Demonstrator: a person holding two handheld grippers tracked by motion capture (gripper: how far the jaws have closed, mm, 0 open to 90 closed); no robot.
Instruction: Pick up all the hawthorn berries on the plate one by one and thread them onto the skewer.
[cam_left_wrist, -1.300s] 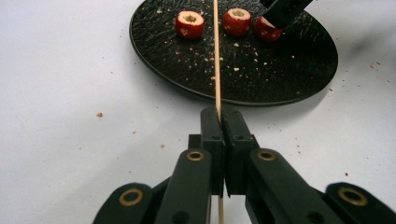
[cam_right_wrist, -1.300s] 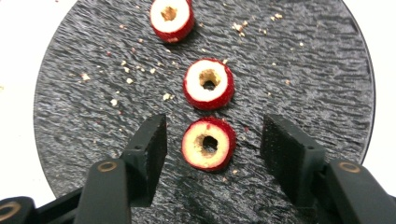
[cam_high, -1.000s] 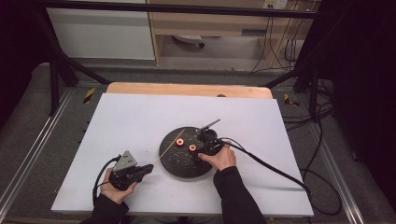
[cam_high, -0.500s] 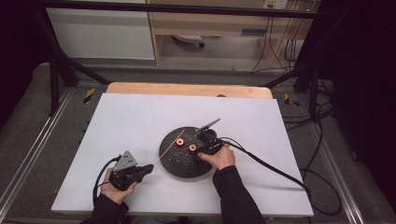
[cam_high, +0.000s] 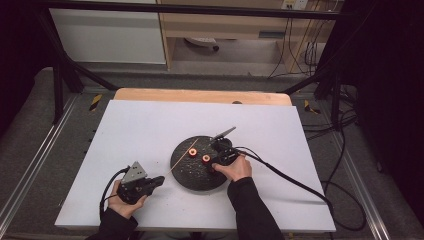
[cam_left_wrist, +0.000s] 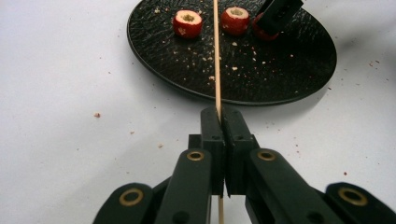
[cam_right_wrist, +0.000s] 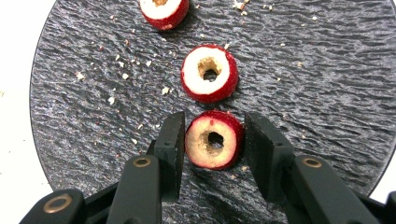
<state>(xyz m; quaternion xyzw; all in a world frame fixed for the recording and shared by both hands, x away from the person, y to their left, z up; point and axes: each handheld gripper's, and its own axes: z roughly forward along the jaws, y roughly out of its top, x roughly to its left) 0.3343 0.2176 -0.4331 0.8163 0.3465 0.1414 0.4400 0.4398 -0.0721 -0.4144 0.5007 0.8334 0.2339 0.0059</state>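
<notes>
Setting: we look down on a white table (cam_high: 150, 125) bearing a round black textured plate (cam_high: 186, 176), with a person's 2 hands entering from the near edge.

Left gripper (cam_left_wrist: 219, 114): we see its 2 black jaws pressed together on a thin wooden skewer (cam_left_wrist: 217, 56). In the high view this left gripper (cam_high: 159, 181) rests low over the table, just off the plate's near-left rim.

Skewer: it runs straight out from the clamped jaws and crosses over the plate's rim, passing between 2 of the fruit pieces in the left gripper view. In the high view the skewer (cam_high: 183, 156) slants up and to the right.

Right gripper (cam_right_wrist: 214, 140): its jaws have just been closing and now flank the nearest fruit piece (cam_right_wrist: 214, 139). The left pad lies against the fruit's side; at the right pad we cannot tell whether a sliver of gap remains. In the high view the right gripper (cam_high: 214, 161) sits over the plate's right half.

Fruit: we count 3 red-skinned, cored pieces with pale flesh and a central hole, lined up on the plate. The middle piece (cam_right_wrist: 209, 73) lies just beyond the flanked one. The far piece (cam_right_wrist: 164, 10) is cut by the frame's top edge.

Debris: pale crumbs (cam_right_wrist: 112, 100) are scattered across the plate.
</notes>
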